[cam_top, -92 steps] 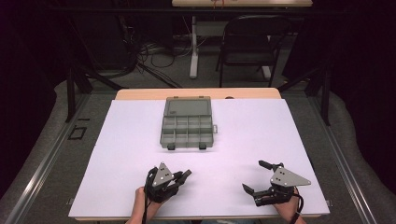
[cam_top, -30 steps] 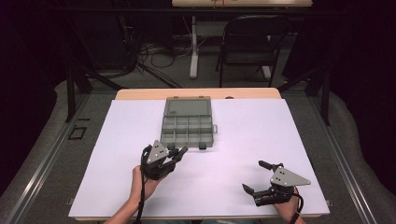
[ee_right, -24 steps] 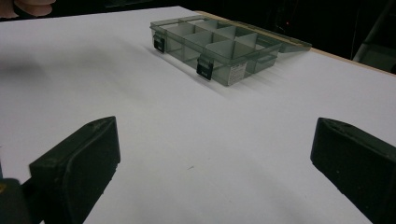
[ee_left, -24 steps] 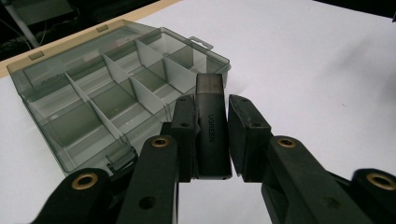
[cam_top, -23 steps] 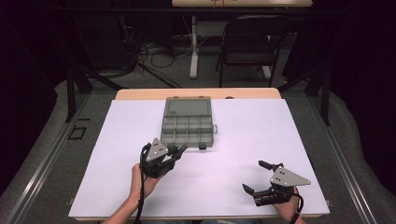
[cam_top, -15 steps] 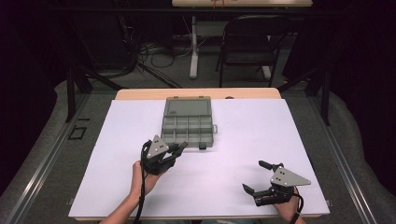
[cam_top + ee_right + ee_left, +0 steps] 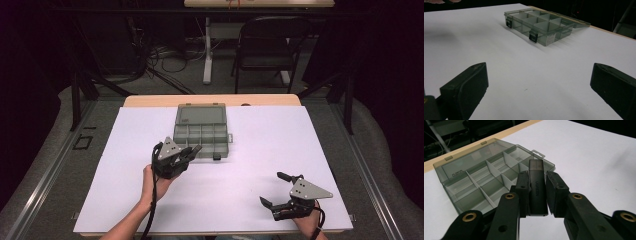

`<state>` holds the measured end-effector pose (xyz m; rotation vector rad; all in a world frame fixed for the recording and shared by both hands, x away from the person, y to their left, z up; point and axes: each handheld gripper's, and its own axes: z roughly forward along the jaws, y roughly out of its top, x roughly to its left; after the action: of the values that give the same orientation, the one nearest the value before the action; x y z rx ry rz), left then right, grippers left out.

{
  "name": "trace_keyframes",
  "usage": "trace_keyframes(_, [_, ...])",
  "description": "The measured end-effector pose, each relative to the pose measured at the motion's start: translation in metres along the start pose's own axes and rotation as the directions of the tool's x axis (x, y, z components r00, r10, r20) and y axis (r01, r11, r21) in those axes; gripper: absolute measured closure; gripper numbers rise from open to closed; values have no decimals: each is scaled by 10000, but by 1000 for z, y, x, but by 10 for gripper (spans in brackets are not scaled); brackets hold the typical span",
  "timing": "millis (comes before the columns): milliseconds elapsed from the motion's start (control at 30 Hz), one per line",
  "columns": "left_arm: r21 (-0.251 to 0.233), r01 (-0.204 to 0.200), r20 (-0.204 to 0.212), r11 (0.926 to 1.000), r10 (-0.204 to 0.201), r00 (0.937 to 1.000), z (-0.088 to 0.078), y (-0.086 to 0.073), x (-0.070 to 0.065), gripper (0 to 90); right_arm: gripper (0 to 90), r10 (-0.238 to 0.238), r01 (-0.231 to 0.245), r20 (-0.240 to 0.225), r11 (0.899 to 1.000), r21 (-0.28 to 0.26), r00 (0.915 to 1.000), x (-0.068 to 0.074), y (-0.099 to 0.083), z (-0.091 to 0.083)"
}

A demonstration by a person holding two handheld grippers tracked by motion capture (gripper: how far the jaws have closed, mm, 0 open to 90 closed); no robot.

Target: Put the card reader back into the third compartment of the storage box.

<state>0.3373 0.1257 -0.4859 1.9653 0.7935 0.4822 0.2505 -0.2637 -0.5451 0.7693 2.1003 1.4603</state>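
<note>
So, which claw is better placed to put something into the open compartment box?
The left claw: shut on a dark USB stick, right at the box. The right claw is open, holding nothing, farther away.

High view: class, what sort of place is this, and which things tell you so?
Probably a lab or workshop: a white-covered table, loose cables on the floor beyond it, and a folding chair.

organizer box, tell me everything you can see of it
The organizer box is smoky translucent plastic, lid swung fully open and lying flat behind it. White-looking dividers split the tray into small compartments, all apparently empty. Two dark latches hang on its front wall. It sits flat on the white table, toward the far edge. Nothing touches it; the left tongs hover near.
</note>
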Motion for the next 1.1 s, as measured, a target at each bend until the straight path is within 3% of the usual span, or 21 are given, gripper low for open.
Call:
trace_keyframes(633, [43, 85, -256, 10000, -84, 9996, 14, 16, 21, 731, 12, 13, -13, -25, 10000, 22, 10000, 0, 0, 0])
trace_keyframes(1100, [175, 212, -364, 9996, -205, 9991, 29, 24, 28, 731, 12, 9, -9, -20, 10000, 11, 10000, -1, 0, 0])
